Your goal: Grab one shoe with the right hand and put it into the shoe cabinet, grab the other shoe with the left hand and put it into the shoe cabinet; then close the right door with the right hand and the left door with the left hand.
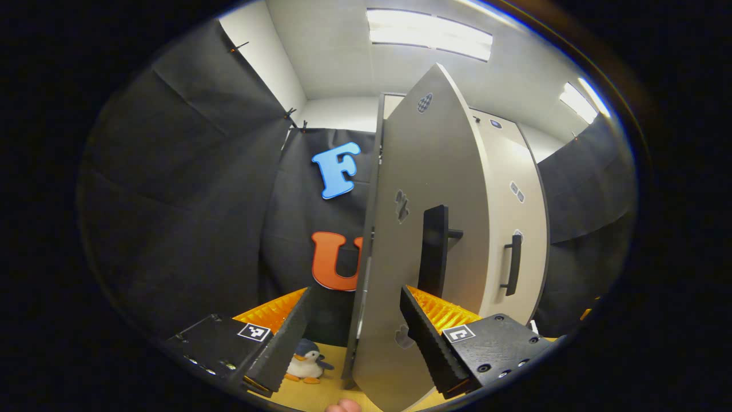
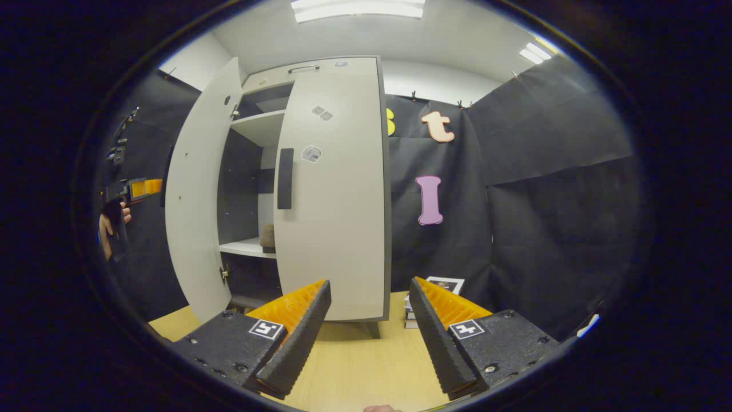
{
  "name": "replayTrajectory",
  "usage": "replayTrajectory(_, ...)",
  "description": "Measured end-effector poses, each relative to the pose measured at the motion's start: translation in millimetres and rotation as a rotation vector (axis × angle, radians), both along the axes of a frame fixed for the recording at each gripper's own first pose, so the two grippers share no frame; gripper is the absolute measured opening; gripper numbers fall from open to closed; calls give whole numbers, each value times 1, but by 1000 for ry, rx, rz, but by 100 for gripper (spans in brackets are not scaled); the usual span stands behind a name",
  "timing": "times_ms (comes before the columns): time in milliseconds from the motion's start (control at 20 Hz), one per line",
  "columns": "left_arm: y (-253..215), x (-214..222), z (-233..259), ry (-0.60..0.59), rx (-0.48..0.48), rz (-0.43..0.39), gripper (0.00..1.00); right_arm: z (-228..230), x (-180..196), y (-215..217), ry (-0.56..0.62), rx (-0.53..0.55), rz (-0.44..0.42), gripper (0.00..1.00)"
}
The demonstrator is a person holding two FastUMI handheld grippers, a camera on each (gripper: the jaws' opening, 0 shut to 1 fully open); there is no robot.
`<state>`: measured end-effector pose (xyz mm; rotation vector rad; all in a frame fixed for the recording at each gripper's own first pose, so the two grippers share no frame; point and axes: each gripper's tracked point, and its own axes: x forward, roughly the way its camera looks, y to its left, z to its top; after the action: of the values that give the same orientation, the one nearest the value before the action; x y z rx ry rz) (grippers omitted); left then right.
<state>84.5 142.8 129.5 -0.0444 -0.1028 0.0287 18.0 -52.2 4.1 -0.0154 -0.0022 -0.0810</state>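
Right pale grey cabinet door (image 2: 334,189) shut, left door (image 1: 420,240) ajar between the wide-open left gripper (image 1: 354,337); right gripper (image 2: 366,337) wide, empty; one shoe (image 2: 267,236) shelved

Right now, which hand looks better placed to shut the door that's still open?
Left. The left gripper sits open right at the open door, its edge between the fingers. The right gripper faces the closed door.

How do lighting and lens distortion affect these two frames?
Left gripper view: ceiling lights blow out, and the fisheye bows the open left door straddled by the left tongs. Right gripper view: even light, the cabinet edges curve, and its interior is shadowed.
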Motion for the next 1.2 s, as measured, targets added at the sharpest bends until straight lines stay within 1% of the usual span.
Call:
replayTrajectory(150,-37,19,-2,-3,-18,-86,93,-1,-1,-7,-3,3,-20,90)
replayTrajectory(250,-65,34,-7,1,-54,-148,93,-1,-3,-14,-4,12,-40,90)
replayTrajectory(350,-80,48,-15,20,-72,-175,94,-2,-7,-21,-5,21,-61,90)
replayTrajectory(550,-84,54,-13,2,-69,-163,94,-6,-12,-40,-7,42,-107,91)
replayTrajectory(700,-79,50,-10,10,-76,-151,94,-11,-12,-46,0,60,-119,90)
replayTrajectory(750,-78,44,-4,-5,-69,-144,95,-10,-12,-46,-2,65,-119,90)
replayTrajectory(900,-80,18,11,-34,-28,-129,95,-10,-8,-40,-1,58,-105,89)
replayTrajectory(1000,-85,5,18,-20,-6,-131,95,-12,-5,-34,5,49,-86,88)
replayTrajectory(1100,-93,-12,10,10,13,-129,95,-17,-2,-22,14,51,-56,89)
replayTrajectory(1200,-103,-35,-10,51,31,-120,95,-21,-2,-10,27,52,-23,89)
